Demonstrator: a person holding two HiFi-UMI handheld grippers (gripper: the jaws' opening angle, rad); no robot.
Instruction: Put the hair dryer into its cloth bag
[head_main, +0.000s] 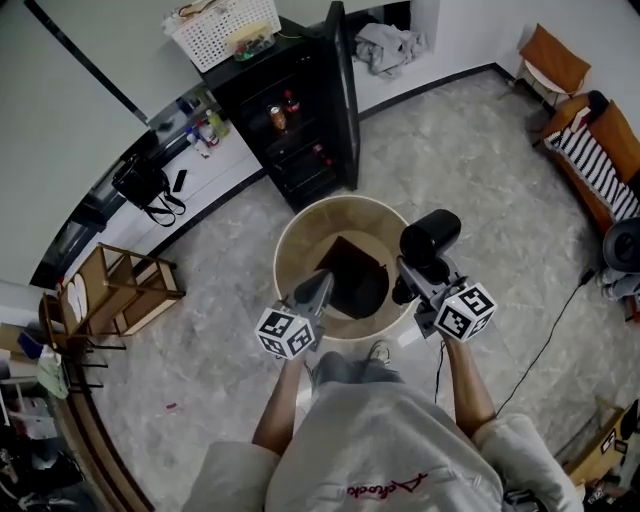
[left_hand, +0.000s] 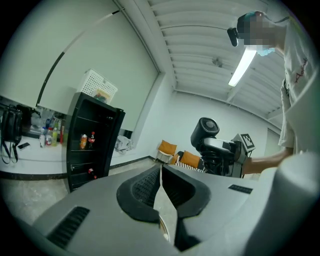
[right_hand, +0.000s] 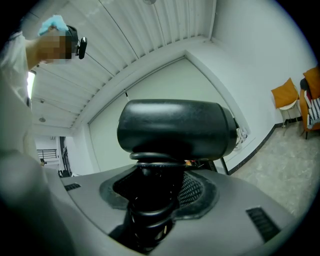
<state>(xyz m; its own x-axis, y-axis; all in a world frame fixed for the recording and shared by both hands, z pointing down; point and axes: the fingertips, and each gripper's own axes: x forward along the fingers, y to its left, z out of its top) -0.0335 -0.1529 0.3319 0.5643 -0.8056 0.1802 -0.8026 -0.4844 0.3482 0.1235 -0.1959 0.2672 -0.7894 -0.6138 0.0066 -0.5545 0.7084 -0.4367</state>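
A dark cloth bag (head_main: 356, 280) lies flat on the round beige table (head_main: 292, 238) in the head view. My right gripper (head_main: 408, 278) is shut on the handle of a black hair dryer (head_main: 431, 236), holding it upright over the table's right rim, beside the bag. In the right gripper view the dryer's barrel (right_hand: 175, 125) fills the centre, with its handle between the jaws of my right gripper (right_hand: 155, 187). My left gripper (head_main: 321, 283) is shut with nothing between its jaws, its tip at the bag's left edge. From the left gripper (left_hand: 161, 169) view, the dryer (left_hand: 205, 131) shows at the right.
A black cabinet (head_main: 300, 120) with its door open stands beyond the table, with a white basket (head_main: 225, 30) on top. A wooden rack (head_main: 125, 290) is at the left and orange chairs (head_main: 555, 60) at the far right. A cable (head_main: 560, 320) runs across the floor on the right.
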